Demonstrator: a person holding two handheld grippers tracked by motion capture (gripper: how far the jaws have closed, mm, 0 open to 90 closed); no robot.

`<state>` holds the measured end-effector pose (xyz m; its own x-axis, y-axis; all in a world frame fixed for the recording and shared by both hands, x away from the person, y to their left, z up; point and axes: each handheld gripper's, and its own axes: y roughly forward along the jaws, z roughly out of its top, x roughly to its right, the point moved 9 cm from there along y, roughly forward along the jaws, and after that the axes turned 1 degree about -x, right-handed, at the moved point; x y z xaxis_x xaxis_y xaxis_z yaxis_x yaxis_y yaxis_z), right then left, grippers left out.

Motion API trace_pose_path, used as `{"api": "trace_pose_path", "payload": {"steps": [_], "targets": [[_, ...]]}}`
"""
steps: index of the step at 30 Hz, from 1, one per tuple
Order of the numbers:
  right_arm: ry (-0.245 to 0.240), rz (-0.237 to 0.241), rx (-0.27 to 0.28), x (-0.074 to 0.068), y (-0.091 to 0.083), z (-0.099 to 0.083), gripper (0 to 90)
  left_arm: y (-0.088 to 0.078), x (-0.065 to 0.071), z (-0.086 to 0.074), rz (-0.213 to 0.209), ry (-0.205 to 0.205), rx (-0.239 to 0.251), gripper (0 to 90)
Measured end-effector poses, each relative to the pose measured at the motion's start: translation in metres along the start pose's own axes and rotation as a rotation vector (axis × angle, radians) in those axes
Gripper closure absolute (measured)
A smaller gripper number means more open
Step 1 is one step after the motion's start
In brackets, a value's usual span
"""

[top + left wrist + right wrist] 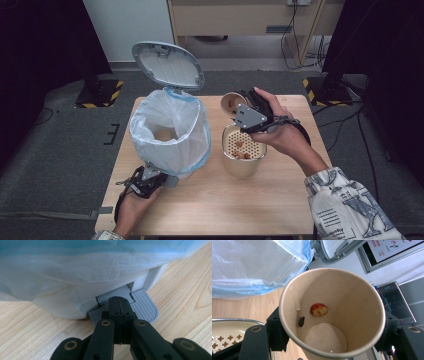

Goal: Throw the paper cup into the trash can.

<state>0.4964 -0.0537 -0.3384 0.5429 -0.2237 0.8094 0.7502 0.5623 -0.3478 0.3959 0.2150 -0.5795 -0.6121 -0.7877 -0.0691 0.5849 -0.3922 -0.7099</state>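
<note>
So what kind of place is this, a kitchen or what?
Probably a lab or recording studio, not a kitchen: a small wooden table stands on grey carpet between black stands with hazard-striped bases, cables trail across the floor, and a monitor sits behind.

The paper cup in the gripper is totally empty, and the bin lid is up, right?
Not quite: the paper cup is not empty. The right gripper view shows a red fruit piece and a dark bit stuck inside. The bin lid is up.
</note>
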Motion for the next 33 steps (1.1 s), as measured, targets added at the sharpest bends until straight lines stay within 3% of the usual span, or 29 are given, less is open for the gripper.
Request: {"api": "trace_pose_path", "payload": {"steps": [20,33], "targets": [[0.029,0.029,0.053,0.004,0.006,0.038,30.0,0.0,0.001,0.001,0.003,-0.004,0.004,90.0],[0.088,0.056,0.108,0.006,0.015,0.064,30.0,0.0,0.001,0.001,0.002,-0.006,0.005,90.0]]}}
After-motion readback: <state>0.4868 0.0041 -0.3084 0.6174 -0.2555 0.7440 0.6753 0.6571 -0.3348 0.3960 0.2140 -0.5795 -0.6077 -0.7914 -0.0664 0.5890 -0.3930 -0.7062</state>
